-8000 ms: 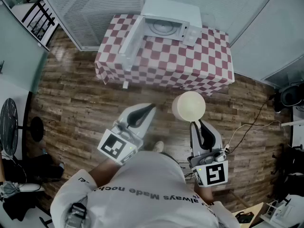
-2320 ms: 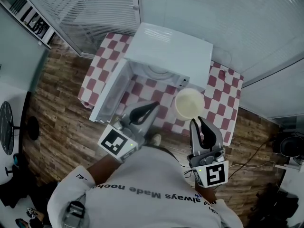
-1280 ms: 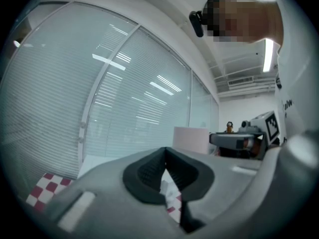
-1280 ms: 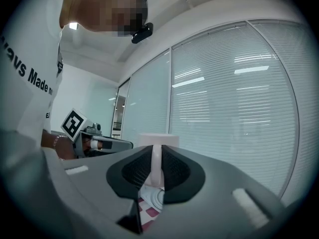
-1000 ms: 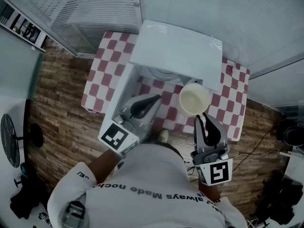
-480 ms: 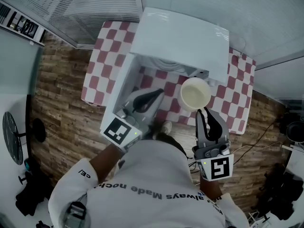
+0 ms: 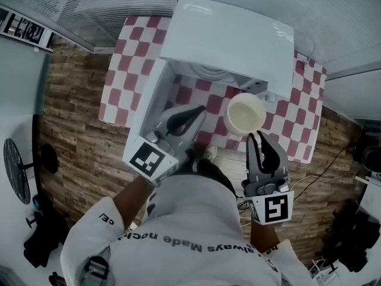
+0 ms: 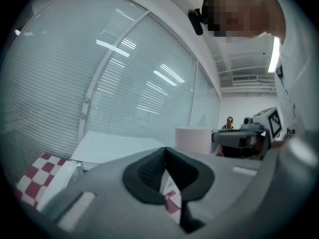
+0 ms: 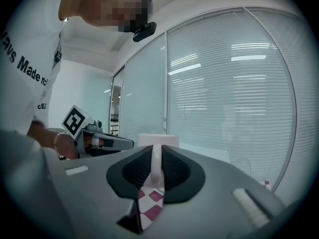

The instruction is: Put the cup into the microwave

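A white microwave (image 7: 229, 37) stands on the checked table (image 7: 122, 64), its door (image 7: 149, 97) swung open to the left. The cream cup (image 7: 246, 113) hangs upright over the table just in front of the microwave's opening, at the right side. My right gripper (image 7: 257, 137) is shut on the cup's near wall, which shows as a white strip between the jaws in the right gripper view, under the cup (image 9: 158, 139). My left gripper (image 7: 191, 115) hovers beside the open door, shut and empty. The left gripper view shows the cup (image 8: 193, 139) to its right.
The red-and-white cloth covers the table, with the front edge close below both grippers. Wooden floor (image 7: 68, 142) lies to the left and right. Glass walls with blinds (image 7: 101, 5) stand behind the table. Cables lie on the floor (image 7: 309, 180) at right.
The person has walked up to the table over the past seconds. The cup has come forward in the right gripper to the microwave's front. The left gripper moved along, still shut.
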Demonstrator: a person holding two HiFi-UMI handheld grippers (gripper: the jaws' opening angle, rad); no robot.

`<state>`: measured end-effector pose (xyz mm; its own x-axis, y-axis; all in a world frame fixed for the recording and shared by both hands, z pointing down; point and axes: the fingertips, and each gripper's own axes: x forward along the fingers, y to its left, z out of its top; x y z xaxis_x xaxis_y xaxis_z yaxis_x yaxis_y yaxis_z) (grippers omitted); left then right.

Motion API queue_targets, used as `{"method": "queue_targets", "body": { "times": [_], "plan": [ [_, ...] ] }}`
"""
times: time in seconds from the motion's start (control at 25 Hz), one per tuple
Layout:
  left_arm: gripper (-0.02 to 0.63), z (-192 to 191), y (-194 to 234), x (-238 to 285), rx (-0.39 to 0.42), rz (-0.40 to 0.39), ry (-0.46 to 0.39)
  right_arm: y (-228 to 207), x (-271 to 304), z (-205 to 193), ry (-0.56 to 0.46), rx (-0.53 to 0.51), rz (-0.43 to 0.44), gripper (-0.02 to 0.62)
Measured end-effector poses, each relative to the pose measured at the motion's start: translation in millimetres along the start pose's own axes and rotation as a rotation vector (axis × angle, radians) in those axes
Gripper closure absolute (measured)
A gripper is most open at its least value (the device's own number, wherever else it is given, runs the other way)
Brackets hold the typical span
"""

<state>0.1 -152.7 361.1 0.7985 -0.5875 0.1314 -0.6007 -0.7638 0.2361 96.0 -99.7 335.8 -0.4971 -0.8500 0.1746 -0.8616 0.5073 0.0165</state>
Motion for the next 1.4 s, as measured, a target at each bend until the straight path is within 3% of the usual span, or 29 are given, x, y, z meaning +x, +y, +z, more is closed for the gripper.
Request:
{"method": "queue_targets", "body": {
  "times": [0.6,1.4],
  "plan": [
    [0.601,-61,22,21,-0.04,0.016,0.045,-4,29,-63,0.041,0.039,0.018,0.549],
    [0.601,-107,62,50,-0.004,0.06,0.029,-15,80,-123,0.045,0.058,0.008,0.549]
  ]
}}
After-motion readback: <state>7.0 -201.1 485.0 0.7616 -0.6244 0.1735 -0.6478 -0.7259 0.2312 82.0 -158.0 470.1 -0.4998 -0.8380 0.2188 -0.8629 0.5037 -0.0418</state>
